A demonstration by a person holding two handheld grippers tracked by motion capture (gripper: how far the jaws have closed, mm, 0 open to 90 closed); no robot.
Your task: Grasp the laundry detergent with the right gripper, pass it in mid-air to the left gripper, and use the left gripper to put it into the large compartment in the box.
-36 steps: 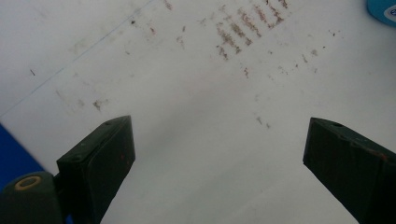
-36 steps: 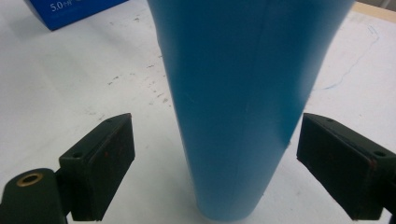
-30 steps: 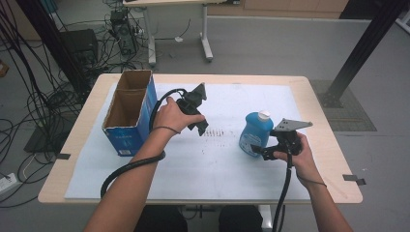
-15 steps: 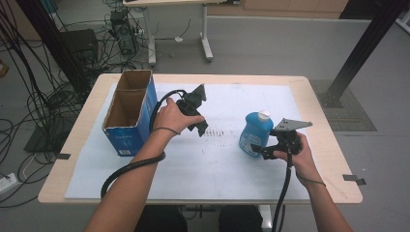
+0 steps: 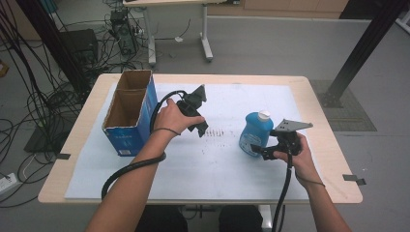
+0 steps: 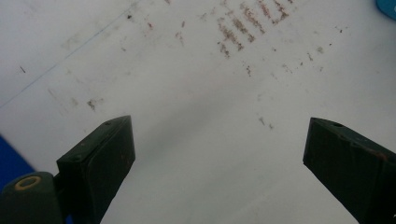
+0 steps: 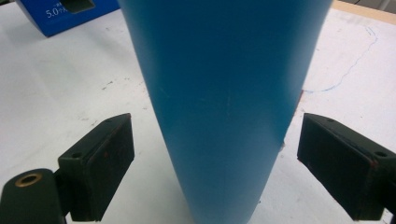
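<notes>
Bottle (image 5: pixel 255 134), blue with a white cap, stands upright on the white sheet (image 5: pixel 232 164) that covers the table (image 5: pixel 333 159); it sits between the right gripper's (image 5: pixel 263 151) two jaws, which stand wide apart, one on each side of its body. In the right gripper view the bottle (image 7: pixel 224 93) rises straight ahead of the jaws with a clear gap to each pad, so nothing clamps it.

The table is the biggest thing here, a pale wooden top with the sheet over most of it. Next in size is the box (image 5: pixel 129 112), an open blue carton, standing just to the outer side of the left gripper (image 5: pixel 196 108), near the person's left hand (image 5: pixel 169 118).

The left gripper points forward and down at the sheet, and in its own view the jaws are spread wide over bare white surface. Ahead of those jaws lies a patch of small brown marks (image 6: pixel 243 28). A corner of the bottle (image 6: pixel 386 7) shows far beyond the right-hand jaw in that view.
</notes>
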